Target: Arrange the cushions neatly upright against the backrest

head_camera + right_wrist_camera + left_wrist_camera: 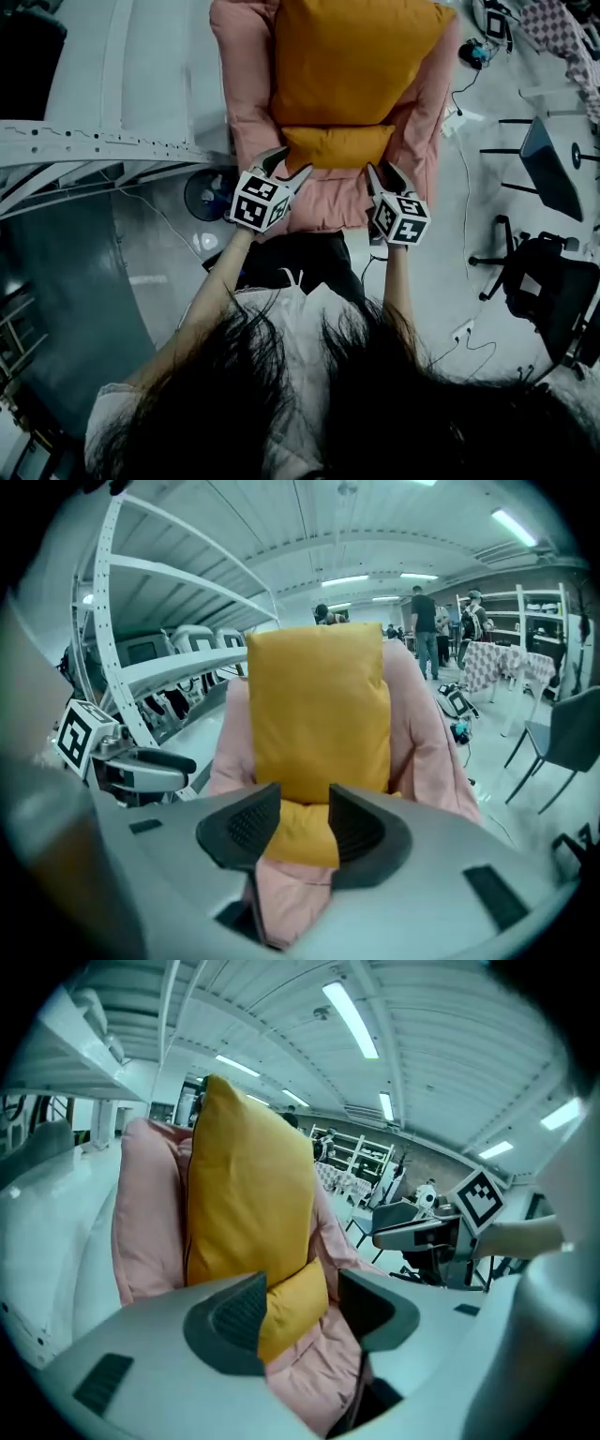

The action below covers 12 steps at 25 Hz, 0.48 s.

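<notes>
I stand over a grey floor [159,281] in a workshop, with a white metal rack [94,141] on my left and a dark office chair [548,281] on my right. Ahead is a pink armchair [246,66]. The large orange cushion [352,56] stands upright against its backrest, and the small orange cushion [337,145] lies on the seat at that cushion's foot, touching it. Both my forearms reach forward side by side, tilted downward toward the seat's front edge. My left gripper [289,165] has its jaws apart, clear of the fabric. My right gripper [384,173] is also parted and holds nothing.
</notes>
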{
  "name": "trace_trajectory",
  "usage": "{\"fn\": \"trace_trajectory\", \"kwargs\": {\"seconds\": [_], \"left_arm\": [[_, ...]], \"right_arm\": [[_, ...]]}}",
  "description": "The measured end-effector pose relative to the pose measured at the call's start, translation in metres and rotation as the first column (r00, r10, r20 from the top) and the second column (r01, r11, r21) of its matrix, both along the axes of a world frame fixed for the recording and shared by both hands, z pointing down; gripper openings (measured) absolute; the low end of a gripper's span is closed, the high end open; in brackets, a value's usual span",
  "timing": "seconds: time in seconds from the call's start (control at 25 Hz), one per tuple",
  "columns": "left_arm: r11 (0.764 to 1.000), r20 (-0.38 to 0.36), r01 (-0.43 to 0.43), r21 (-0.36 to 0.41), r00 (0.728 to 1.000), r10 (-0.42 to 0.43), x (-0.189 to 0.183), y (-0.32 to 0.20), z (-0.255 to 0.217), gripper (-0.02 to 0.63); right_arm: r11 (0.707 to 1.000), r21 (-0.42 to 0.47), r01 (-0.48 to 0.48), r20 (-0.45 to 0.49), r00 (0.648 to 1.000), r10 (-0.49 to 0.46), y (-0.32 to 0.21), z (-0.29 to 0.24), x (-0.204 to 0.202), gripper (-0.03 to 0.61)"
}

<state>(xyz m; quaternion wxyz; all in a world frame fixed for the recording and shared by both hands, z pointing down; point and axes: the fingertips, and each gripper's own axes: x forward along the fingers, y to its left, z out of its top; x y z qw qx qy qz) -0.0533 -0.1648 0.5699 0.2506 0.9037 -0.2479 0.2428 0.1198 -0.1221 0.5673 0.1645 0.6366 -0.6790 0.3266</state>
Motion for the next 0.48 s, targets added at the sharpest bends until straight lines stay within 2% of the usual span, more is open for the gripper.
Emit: {"fn": "trace_trajectory", "kwargs": {"seconds": [0.16, 0.28, 0.48], "left_arm": [[0.997, -0.045, -0.042, 0.060, 0.998, 0.045, -0.005, 0.017, -0.033, 0.214], [0.997, -0.074, -0.042, 0.069, 0.996, 0.047, -0.013, 0.026, -0.046, 0.158], [0.997, -0.082, -0.027, 0.075, 0.996, 0.034, -0.018, 0.040, -0.058, 0.133]], "right_arm": [[0.999, 0.043, -0.005, 0.034, 0.999, 0.003, 0.016, -0.027, -0.030, 0.152], [0.998, 0.056, -0.003, 0.058, 0.998, -0.001, 0.027, -0.039, -0.049, 0.138], [0.998, 0.064, 0.011, 0.084, 0.996, -0.017, 0.042, -0.052, -0.064, 0.117]]}}
